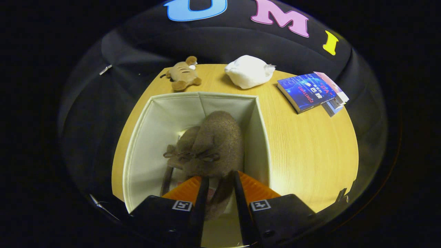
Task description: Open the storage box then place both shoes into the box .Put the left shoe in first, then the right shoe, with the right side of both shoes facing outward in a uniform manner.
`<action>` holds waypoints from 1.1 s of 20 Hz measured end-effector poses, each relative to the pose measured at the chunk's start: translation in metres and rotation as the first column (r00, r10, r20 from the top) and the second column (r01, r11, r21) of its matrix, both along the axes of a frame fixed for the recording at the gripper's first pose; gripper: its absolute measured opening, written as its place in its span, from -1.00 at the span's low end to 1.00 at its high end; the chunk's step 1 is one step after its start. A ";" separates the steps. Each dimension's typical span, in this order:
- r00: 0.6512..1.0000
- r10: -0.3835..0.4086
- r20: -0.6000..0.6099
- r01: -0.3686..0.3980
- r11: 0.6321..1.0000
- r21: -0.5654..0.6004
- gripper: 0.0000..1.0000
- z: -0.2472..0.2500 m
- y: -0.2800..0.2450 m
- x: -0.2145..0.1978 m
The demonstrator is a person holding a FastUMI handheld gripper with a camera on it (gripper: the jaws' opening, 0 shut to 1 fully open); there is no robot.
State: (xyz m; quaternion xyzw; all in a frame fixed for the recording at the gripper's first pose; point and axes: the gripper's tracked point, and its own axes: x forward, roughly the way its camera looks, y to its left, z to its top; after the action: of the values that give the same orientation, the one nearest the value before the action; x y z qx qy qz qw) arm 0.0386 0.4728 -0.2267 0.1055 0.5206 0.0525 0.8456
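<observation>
A cream fabric storage box [151, 131] stands open on the wooden table [310, 151]. Two brown suede lace-up shoes lie inside it, side by side. The larger-looking shoe [222, 137] lies just ahead of my fingers, against the box's right wall. The other shoe [187, 137] rests to its left, partly hidden behind it. My gripper [220, 181] hangs over the box's near side, and the heel end of the right-hand shoe fills the gap between its fingers, which press on it from both sides.
Beyond the box, a brown plush toy [182, 74] and a white soft bundle [248, 70] lie at the table's far edge. A blue book [306, 91] lies on a few others at the far right. Bare wood spreads to the box's right.
</observation>
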 end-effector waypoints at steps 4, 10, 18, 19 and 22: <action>0.998 0.041 0.054 -0.043 0.998 0.048 0.80 0.018 0.007 -0.004; 0.986 0.061 0.158 -0.070 0.996 0.056 0.94 0.045 -0.014 -0.006; 0.928 -0.019 0.373 -0.017 0.995 0.095 0.94 0.095 -0.124 0.002; 0.915 -0.031 0.401 -0.004 0.996 0.086 0.94 0.102 -0.146 0.004; 0.874 -0.082 0.478 0.046 0.995 0.087 0.98 0.120 -0.206 0.006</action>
State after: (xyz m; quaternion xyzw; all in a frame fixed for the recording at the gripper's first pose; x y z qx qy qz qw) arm 0.0442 0.2668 -0.1069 0.1370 0.2882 0.0680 0.9453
